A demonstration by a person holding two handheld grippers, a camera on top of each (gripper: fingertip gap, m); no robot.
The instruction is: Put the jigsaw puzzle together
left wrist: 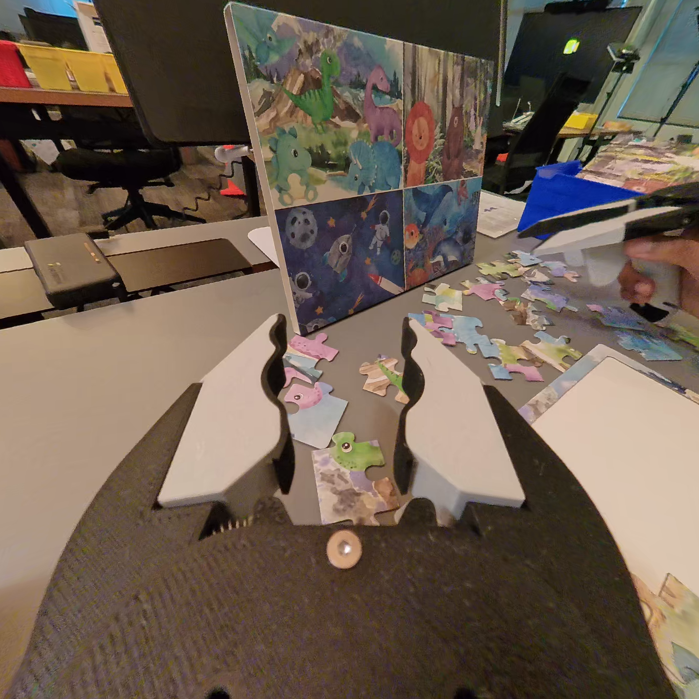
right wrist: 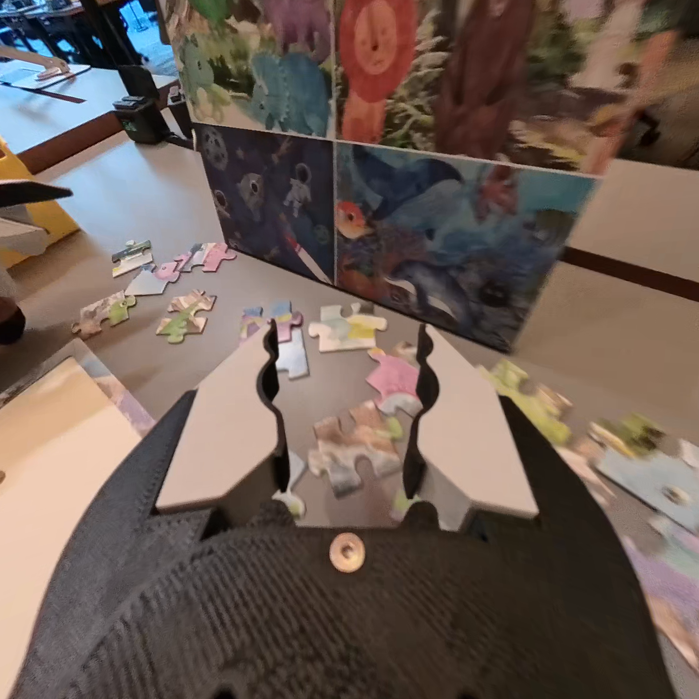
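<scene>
The loose pastel cardboard jigsaw pieces (left wrist: 491,340) lie scattered on the grey counter (left wrist: 113,397), around twelve to two o'clock of the nearly bare white puzzle tray (left wrist: 624,454), so assembly looks barely begun. The left gripper (left wrist: 342,386) and right gripper (right wrist: 348,393) hover above the pieces, jaws wide apart and empty, before the upright picture board (left wrist: 359,170).

Two grippers (left wrist: 342,329) (right wrist: 346,329), one upright picture board (left wrist: 363,159), one white tray (left wrist: 620,446), roughly twenty loose puzzle pieces (left wrist: 353,476), one blue bin (left wrist: 563,193).

Matt cardboard puzzle pieces (left wrist: 354,478) lie on a smooth grey table (left wrist: 113,378) beside a glossy picture board (left wrist: 363,159).
</scene>
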